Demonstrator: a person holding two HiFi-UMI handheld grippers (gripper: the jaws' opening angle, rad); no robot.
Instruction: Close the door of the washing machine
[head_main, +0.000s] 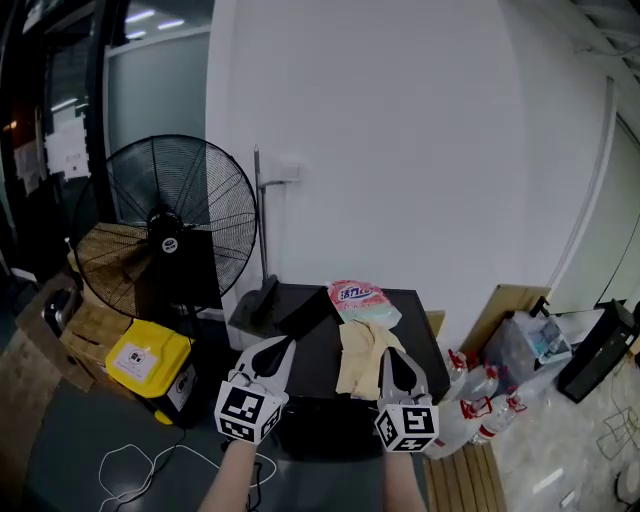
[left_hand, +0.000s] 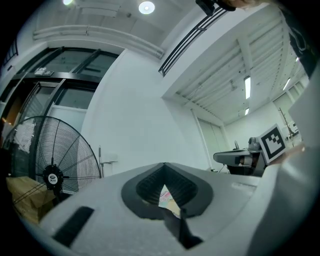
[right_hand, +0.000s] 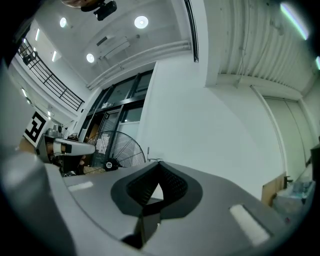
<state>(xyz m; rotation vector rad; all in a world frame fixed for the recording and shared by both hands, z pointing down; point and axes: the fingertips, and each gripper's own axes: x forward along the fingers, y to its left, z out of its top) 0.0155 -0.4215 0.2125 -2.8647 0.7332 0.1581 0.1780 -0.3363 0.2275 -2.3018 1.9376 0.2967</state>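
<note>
The washing machine stood low in the head view as a dark, box-shaped body against the white wall. Its front face fell into shadow behind the two grippers, so the door and how it stood could not be made out. Both forearms were cut off by the bottom edge of the frame.

On the machine's flat black top lay a glossy pink-and-white detergent bag. Just in front of it were crumpled pale yellow cloths, partly covered by the right gripper.

The left gripper hung over the top's left part. Each gripper view showed smooth grey jaws with ribbed black pads meeting at the tips. Only a small hollow was left behind the tips and nothing was between them, so both grippers were closed and empty. Each carried a white cube with black square markers.

To the left stood a round wire-cage floor fan, with a yellow plastic box below it. Clear plastic bottles stood in a cluster at the right, their shapes hard to separate.
</note>
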